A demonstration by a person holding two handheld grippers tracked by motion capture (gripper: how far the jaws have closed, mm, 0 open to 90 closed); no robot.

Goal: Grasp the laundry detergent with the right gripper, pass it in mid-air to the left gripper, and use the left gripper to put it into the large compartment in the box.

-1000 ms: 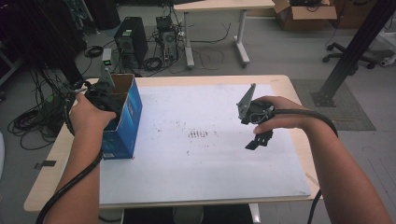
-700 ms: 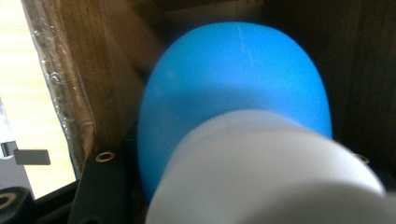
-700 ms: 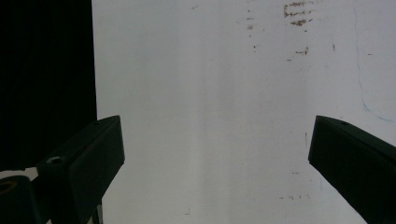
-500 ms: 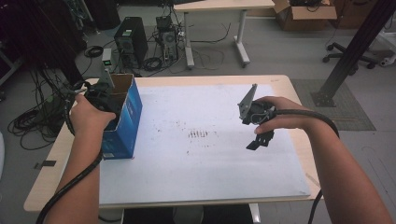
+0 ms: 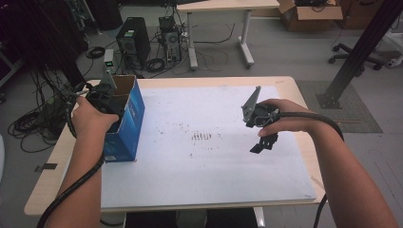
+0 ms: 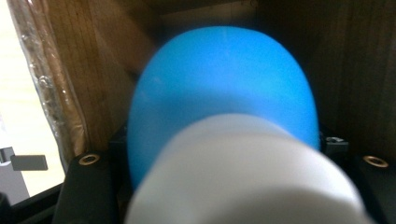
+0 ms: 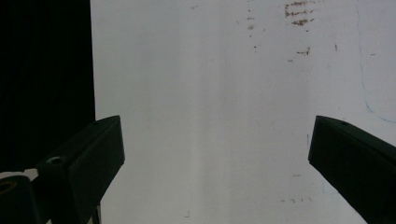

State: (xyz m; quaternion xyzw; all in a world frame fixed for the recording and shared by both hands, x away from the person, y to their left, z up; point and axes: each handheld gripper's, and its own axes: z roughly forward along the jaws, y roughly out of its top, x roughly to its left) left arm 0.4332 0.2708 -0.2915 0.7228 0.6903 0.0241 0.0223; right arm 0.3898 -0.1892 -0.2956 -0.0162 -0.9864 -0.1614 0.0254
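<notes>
Blue-and-white object [image 6: 219,93]: a smooth, rounded blue body with a white cylindrical end nearest the camera, blurred in the left gripper view; possibly a bottle, though the blur leaves that unsure. It sits inside the carton, between the left gripper's jaws.
Blue cardboard box [image 5: 127,124]: an upright carton, printed blue outside and raw brown corrugate inside, with its top flaps open. It stands at the left edge of the white mat, presumably as the container for the object.
Left gripper [image 5: 102,97]: lowered into the box mouth. Its jaws have just been opening, with the object between them; whether the pads press on it cannot be told. Judged a release into the box.
Right gripper [image 5: 263,145]: jaws spread wide and empty above the mat, apparently waiting.
White mat [image 5: 214,180]: a flat, matte sheet with rust-coloured scuffs, covering the wooden table [image 5: 47,183].
</notes>
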